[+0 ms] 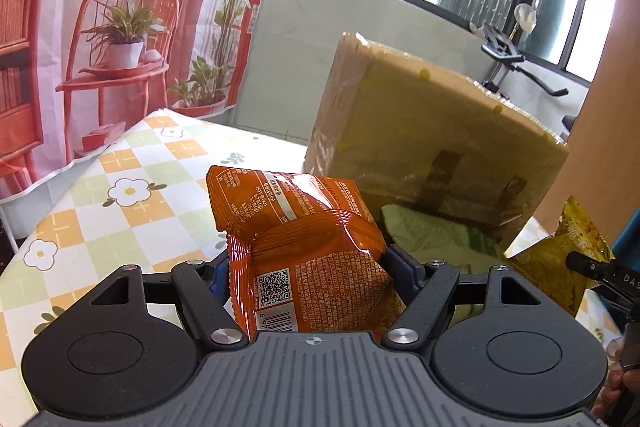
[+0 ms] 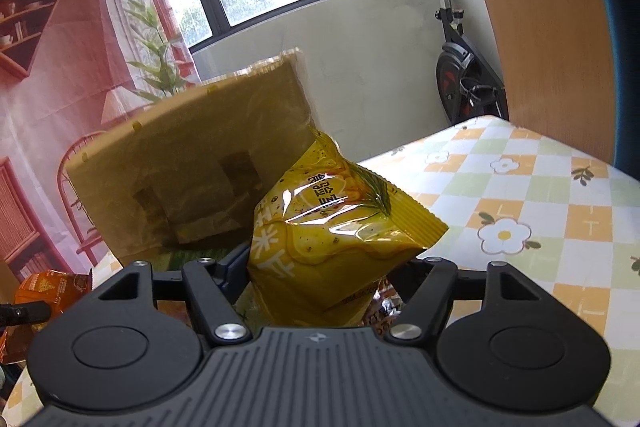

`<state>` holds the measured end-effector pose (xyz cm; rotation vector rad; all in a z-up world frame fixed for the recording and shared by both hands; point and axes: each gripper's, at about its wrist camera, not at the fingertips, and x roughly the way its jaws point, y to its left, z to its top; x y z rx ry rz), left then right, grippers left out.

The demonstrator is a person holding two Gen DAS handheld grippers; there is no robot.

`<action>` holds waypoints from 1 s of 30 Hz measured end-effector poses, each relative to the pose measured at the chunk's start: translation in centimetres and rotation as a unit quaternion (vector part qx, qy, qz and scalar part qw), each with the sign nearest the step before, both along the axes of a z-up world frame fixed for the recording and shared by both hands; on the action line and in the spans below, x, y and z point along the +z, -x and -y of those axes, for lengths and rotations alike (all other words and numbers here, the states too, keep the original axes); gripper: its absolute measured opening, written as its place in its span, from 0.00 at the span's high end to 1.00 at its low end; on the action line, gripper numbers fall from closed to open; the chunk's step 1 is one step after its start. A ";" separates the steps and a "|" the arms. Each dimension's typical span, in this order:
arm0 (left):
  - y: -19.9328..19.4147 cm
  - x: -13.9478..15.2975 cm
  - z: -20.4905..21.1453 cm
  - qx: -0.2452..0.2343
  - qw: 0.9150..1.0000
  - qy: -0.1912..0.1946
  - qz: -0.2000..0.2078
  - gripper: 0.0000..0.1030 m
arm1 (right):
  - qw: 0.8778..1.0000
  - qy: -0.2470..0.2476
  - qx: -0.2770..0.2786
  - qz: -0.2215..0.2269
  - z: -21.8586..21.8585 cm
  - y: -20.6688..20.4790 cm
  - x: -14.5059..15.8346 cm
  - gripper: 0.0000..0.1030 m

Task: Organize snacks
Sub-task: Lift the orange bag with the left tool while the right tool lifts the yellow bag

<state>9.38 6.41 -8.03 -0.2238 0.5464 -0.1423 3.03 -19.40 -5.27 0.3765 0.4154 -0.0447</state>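
My left gripper point(image 1: 308, 263) is shut on an orange snack packet point(image 1: 304, 239) and holds it above the table. My right gripper point(image 2: 320, 267) is shut on a yellow snack packet point(image 2: 340, 227), also lifted; it shows at the right edge of the left wrist view point(image 1: 560, 259). The orange packet shows at the far left of the right wrist view point(image 2: 48, 287). A tan cardboard box point(image 1: 432, 131) wrapped in clear tape stands just beyond both packets point(image 2: 188, 163). A green packet point(image 1: 440, 239) lies at the box's foot, between the grippers.
The table carries a checked flower-print cloth point(image 1: 120, 187), with open cloth to the left and to the right point(image 2: 540, 207). A printed backdrop curtain point(image 1: 100, 27) hangs behind on the left. An exercise bike point(image 2: 460, 67) and a wooden panel point(image 2: 540, 27) stand behind on the right.
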 end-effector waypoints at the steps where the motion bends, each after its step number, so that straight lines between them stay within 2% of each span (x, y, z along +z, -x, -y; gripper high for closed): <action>1: 0.2 0.3 0.0 -0.001 1.000 0.003 0.004 0.25 | 1.000 -0.001 0.000 0.003 0.0 0.1 0.3 0.31; 10: 1.4 3.4 0.8 -0.009 0.999 0.002 0.048 0.25 | 0.999 0.007 0.003 0.045 -0.2 1.3 3.5 0.31; 17: 1.3 7.0 1.8 -0.026 0.994 -0.006 0.101 0.25 | 0.996 0.023 0.015 0.082 -0.4 0.8 7.1 0.31; 24: -1.3 10.3 3.8 -0.055 0.989 -0.011 0.140 0.25 | 0.991 0.033 0.038 0.128 -0.6 -1.4 11.1 0.32; 30: -4.9 12.1 7.1 -0.074 0.982 -0.048 0.166 0.25 | 0.984 0.056 0.057 0.158 -0.9 -5.5 14.5 0.31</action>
